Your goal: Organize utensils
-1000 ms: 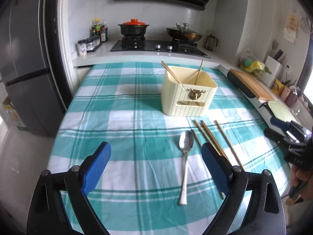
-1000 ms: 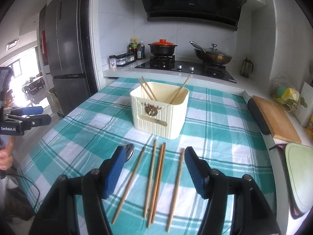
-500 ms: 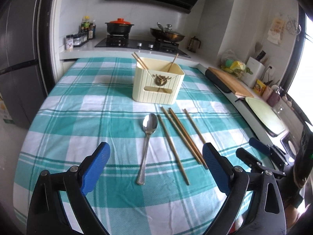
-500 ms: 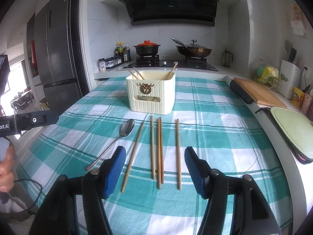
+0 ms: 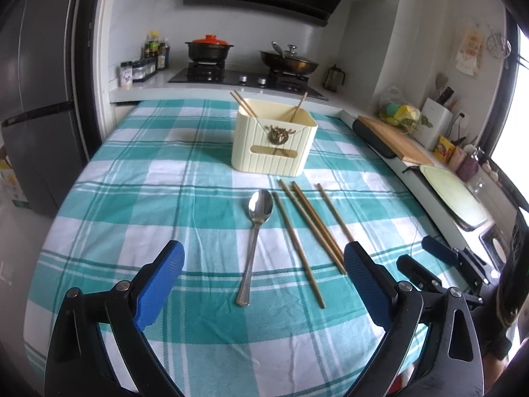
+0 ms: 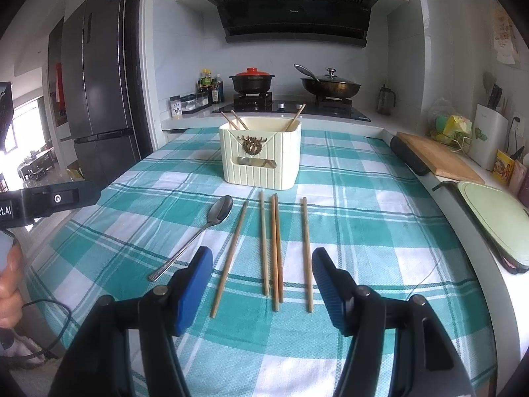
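A cream utensil holder (image 5: pixel 272 144) (image 6: pixel 261 155) stands mid-table with three chopsticks leaning inside. In front of it lie a steel spoon (image 5: pixel 254 241) (image 6: pixel 198 235) and several loose wooden chopsticks (image 5: pixel 310 228) (image 6: pixel 274 248) on the checked cloth. My left gripper (image 5: pixel 263 254) hangs open above the spoon's handle end, holding nothing. My right gripper (image 6: pixel 263 258) is open over the near ends of the chopsticks, also with nothing in it. The right gripper also shows at the left wrist view's right edge (image 5: pixel 439 264).
A teal and white checked tablecloth (image 6: pixel 363 198) covers the table. A stove with a pot (image 6: pixel 253 81) and a wok (image 6: pixel 330 86) is behind it, a fridge (image 6: pixel 99 99) at the left, and a wooden cutting board (image 6: pixel 436 158) and a green board (image 6: pixel 492 211) along the right counter.
Both grippers drew back from the holder and sank a little, mostly in the first half second. The spoon and chopsticks now lie centred before the fingers. The jaws' openings stayed the same.
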Tool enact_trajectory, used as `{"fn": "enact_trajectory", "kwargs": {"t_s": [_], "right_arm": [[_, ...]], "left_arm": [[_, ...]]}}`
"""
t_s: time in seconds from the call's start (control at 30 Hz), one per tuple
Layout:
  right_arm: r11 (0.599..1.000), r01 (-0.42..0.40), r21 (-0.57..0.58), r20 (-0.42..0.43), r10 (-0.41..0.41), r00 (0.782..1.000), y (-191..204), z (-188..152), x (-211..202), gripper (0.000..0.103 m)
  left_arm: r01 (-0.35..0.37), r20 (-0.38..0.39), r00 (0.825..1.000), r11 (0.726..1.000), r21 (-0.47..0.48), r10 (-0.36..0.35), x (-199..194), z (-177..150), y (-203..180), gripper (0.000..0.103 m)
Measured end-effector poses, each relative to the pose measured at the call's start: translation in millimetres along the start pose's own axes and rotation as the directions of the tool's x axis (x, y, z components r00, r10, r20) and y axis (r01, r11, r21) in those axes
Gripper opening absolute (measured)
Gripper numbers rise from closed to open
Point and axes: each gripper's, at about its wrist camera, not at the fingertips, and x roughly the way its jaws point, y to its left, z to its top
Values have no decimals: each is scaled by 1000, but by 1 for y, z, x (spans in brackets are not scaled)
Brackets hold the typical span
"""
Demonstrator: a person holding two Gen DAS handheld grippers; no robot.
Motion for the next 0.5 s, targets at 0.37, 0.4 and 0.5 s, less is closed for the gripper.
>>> {"fn": "enact_trajectory", "kwargs": {"t_s": [0.37,0.4,0.5], "right_arm": [[1000,-2,-6,-23,2,1000,4,-6,4,64],[1000,-3,-8,-25,3,1000,5,-6,4,64],[1000,-6,-14,-29,6,1000,7,-7,5,64]], "left_arm": [[-9,-30,1000,1000,-19,9,9,-7,5,97],[-11,-30,999,1000,-21,10,10,-7,6,97],[-15,-31,999,1000,-27,15,11,-7,8,97]]}}
